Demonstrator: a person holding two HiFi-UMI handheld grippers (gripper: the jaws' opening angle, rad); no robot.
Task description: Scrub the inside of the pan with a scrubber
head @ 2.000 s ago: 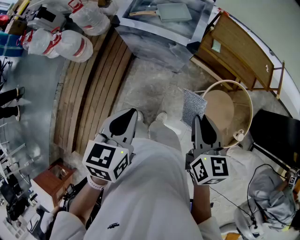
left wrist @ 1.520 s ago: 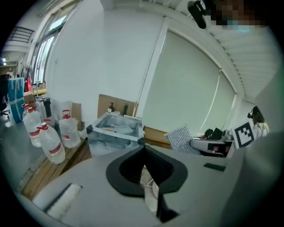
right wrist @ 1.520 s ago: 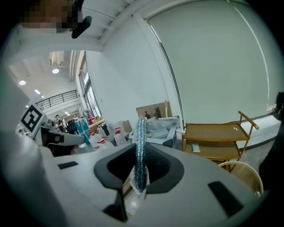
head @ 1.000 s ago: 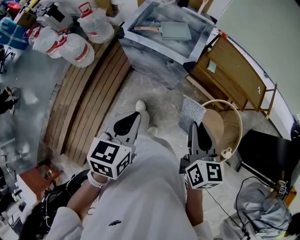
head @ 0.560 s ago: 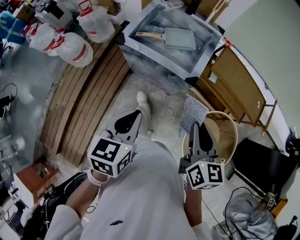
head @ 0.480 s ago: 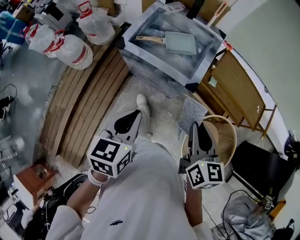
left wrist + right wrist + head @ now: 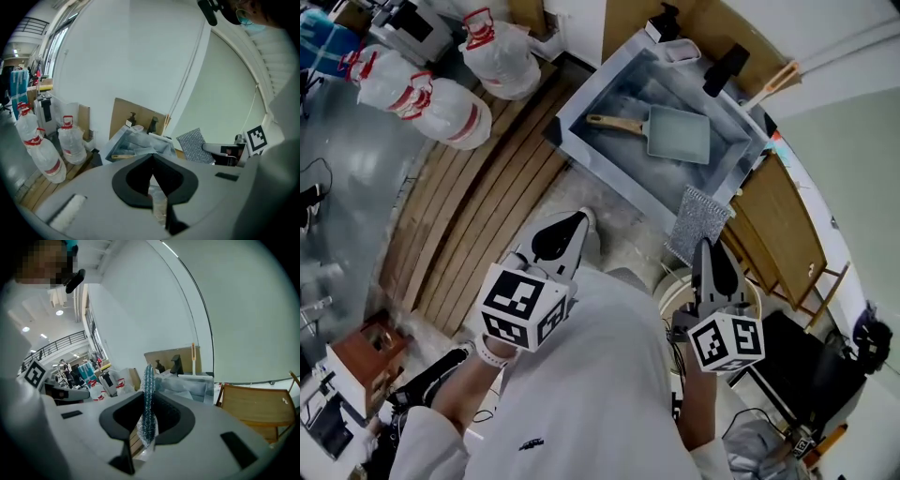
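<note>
The likeliest trouble is the pan (image 7: 680, 134) skating about once the scrubbing starts. It lies loose on the floor of the metal basin (image 7: 598, 92), wooden handle pointing left, and nothing holds it. The left tool (image 7: 561, 234) has its jaws together on nothing, so it is free to pin the handle, but it would have to open first. A second risk is the scrubber (image 7: 698, 223) itself. The right tool (image 7: 710, 246) is clamped on one edge of this limp silvery mesh sheet, and most of it stands free above the jaws (the right gripper view shows it edge-on, thin between the pads). A hard push could fold it over or drag it out of the grip. Both tools hang well short of the basin, over the floor in front of it.

As for containers, the basin holds only the pan; whether there is water in it I cannot tell. Large clear bottles (image 7: 441, 111) with red caps lie on the wooden slats to the left, contents unclear.
</note>
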